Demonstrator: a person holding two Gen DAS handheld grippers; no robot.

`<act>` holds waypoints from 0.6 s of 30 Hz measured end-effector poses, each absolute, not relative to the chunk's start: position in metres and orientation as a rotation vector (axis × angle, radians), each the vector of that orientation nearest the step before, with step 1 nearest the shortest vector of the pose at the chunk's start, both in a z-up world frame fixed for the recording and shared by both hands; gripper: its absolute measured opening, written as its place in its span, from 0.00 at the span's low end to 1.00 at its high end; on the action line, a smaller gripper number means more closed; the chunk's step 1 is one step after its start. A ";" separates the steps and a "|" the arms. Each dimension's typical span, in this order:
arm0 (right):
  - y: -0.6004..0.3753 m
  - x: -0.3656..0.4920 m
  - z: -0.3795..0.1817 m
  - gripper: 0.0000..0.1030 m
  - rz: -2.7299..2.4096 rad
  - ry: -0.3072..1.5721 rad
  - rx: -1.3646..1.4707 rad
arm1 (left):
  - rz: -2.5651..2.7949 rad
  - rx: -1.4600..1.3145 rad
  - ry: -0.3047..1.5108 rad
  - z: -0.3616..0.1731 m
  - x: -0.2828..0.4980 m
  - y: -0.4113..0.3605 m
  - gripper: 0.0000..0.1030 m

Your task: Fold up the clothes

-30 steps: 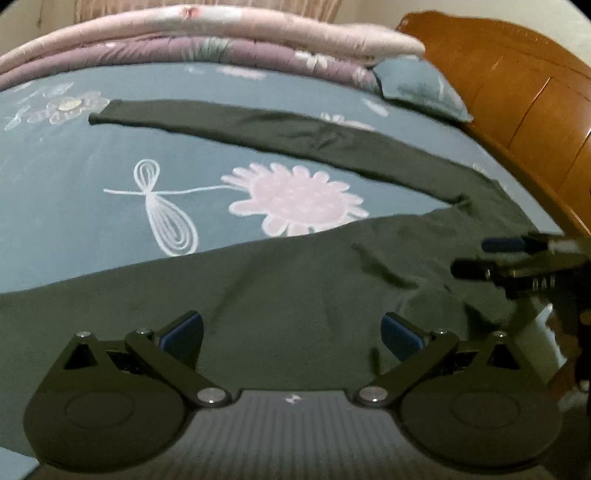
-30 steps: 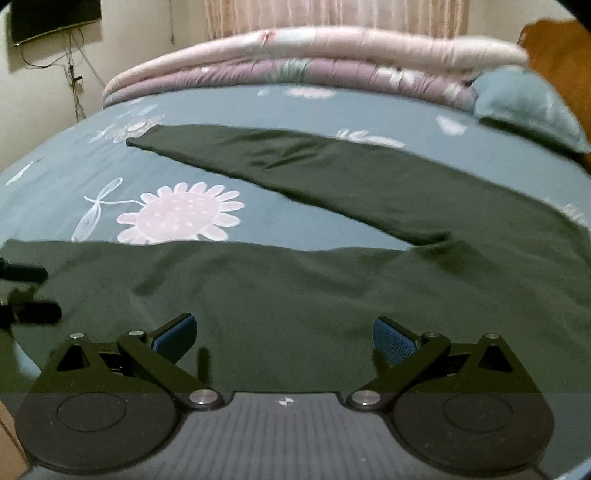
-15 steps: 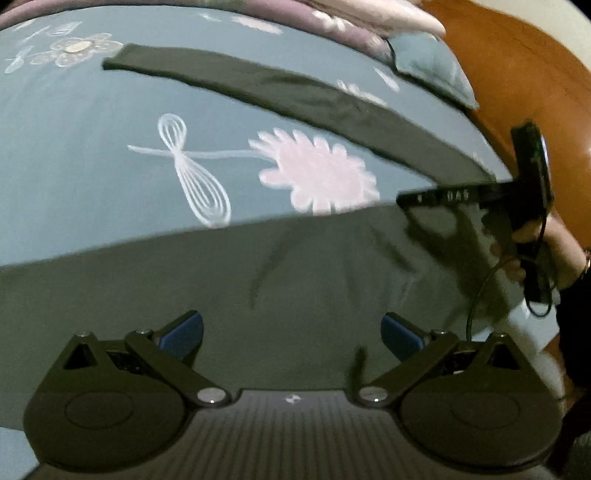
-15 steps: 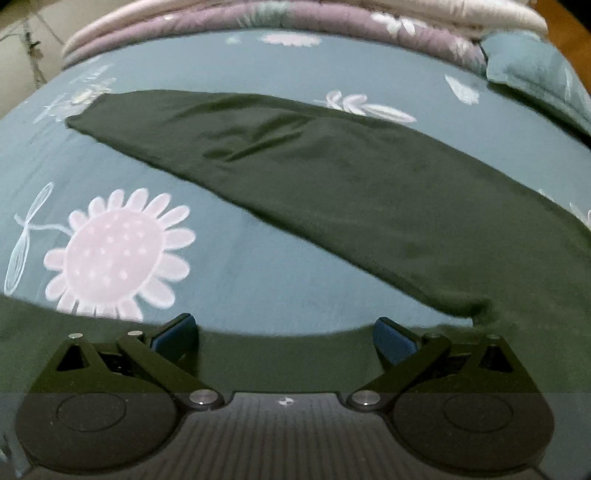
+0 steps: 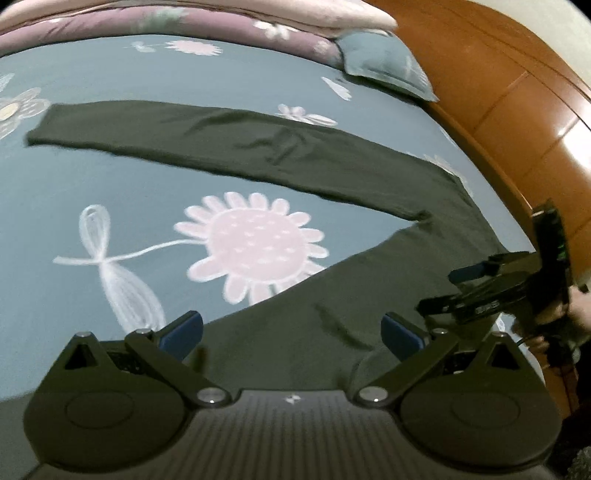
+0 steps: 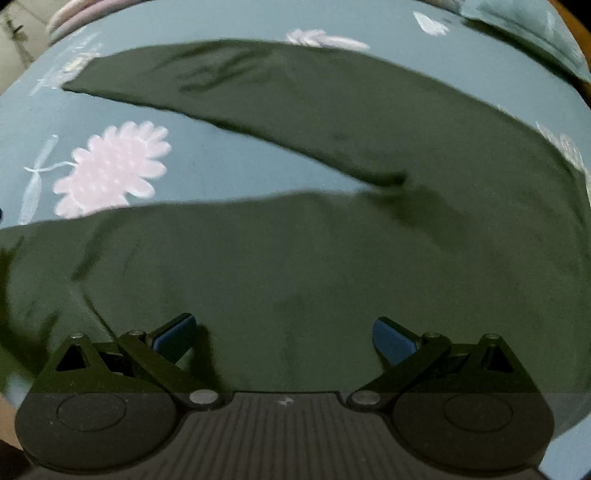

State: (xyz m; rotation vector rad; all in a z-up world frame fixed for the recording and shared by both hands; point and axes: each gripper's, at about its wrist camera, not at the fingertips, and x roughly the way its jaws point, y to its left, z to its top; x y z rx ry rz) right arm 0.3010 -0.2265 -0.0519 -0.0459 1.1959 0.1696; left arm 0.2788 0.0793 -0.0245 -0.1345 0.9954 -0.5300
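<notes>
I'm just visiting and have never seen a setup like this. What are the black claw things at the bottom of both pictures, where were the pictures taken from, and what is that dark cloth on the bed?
Those claws are hand-held grippers, one in each of a person's hands, each with a camera looking forward along its two blue-tipped fingers. One picture is the left gripper's view, the other the right gripper's. In the left view you can also see the right gripper from the side, near the wooden headboard. On the blue flowered bedsheet lies a dark green long-sleeved garment, spread flat, one sleeve stretched out. Folded quilts and a pillow sit at the far end. Both grippers are open and hold nothing.
</notes>
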 end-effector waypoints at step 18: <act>-0.290 0.252 -0.037 1.00 -0.120 1.056 0.056 | -0.783 -0.056 1.035 -0.026 0.315 0.005 0.99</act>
